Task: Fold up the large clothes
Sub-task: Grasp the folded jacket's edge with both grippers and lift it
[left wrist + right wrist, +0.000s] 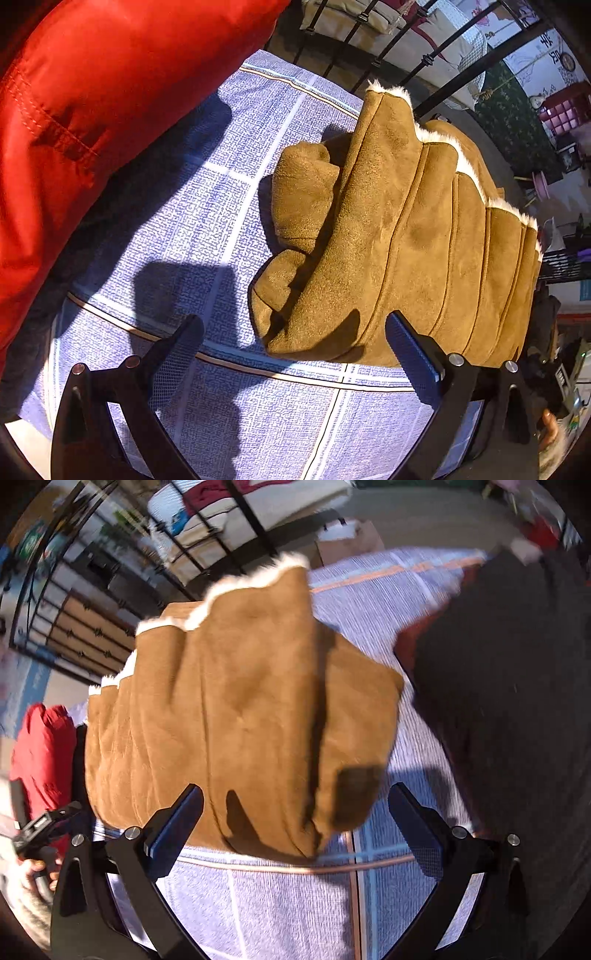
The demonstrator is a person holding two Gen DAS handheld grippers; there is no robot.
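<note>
A brown suede coat (399, 236) with white fleece trim lies folded in a bundle on the blue checked bedspread (192, 206). It also shows in the right wrist view (240, 709), a little blurred. My left gripper (295, 332) is open and empty, just short of the coat's near edge, with its right finger (413, 350) over the coat's corner. My right gripper (295, 808) is open and empty, hovering over the coat's near edge. The left gripper (44, 823) shows at the left of the right wrist view.
A red jacket (103, 103) lies at the left on the bed, seen also in the right wrist view (40, 749). A dark garment (509, 701) lies at the right. A black metal bed rail (406, 55) runs behind the coat, with cluttered room beyond.
</note>
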